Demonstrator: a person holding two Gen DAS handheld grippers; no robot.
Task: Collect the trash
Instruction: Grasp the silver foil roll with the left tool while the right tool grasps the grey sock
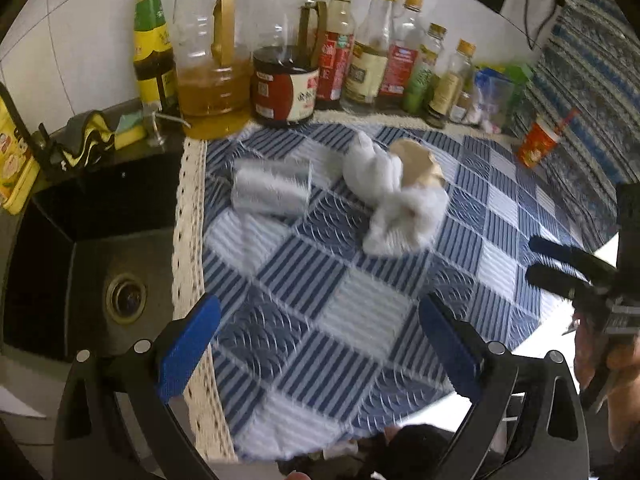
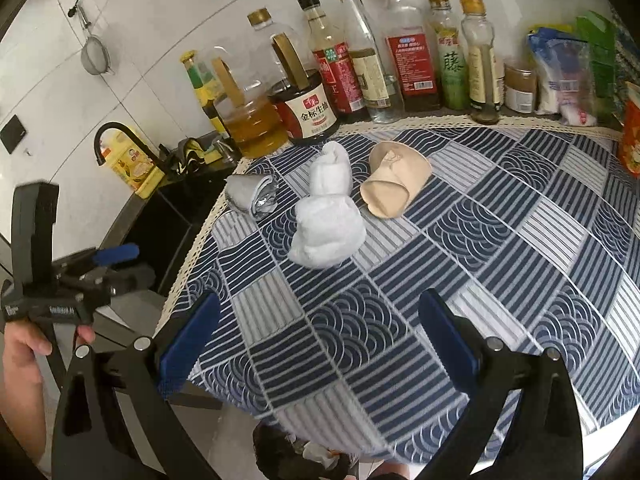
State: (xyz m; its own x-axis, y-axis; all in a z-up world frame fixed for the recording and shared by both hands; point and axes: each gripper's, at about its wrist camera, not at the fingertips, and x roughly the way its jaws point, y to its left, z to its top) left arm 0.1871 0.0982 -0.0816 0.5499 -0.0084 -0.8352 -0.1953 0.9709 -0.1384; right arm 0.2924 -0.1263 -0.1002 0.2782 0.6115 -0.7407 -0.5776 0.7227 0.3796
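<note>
Three pieces of trash lie on the blue checked tablecloth (image 2: 500,248): a crumpled white tissue wad (image 2: 326,216) (image 1: 394,200), a crushed beige paper cup (image 2: 394,178) (image 1: 418,160) just behind it, and a squashed silver foil wrapper (image 2: 252,192) (image 1: 274,186) near the cloth's left edge. My left gripper (image 1: 320,344) is open and empty above the cloth's near edge, well short of the trash. My right gripper (image 2: 320,340) is open and empty, also short of the tissue. Each gripper shows at the side of the other's view.
A row of oil and sauce bottles (image 2: 360,64) lines the wall behind the cloth. A black sink (image 1: 100,264) with a faucet (image 2: 116,136) lies to the left. An orange cup (image 1: 538,146) stands at the right. A dark bag opening (image 2: 296,456) sits below the table edge.
</note>
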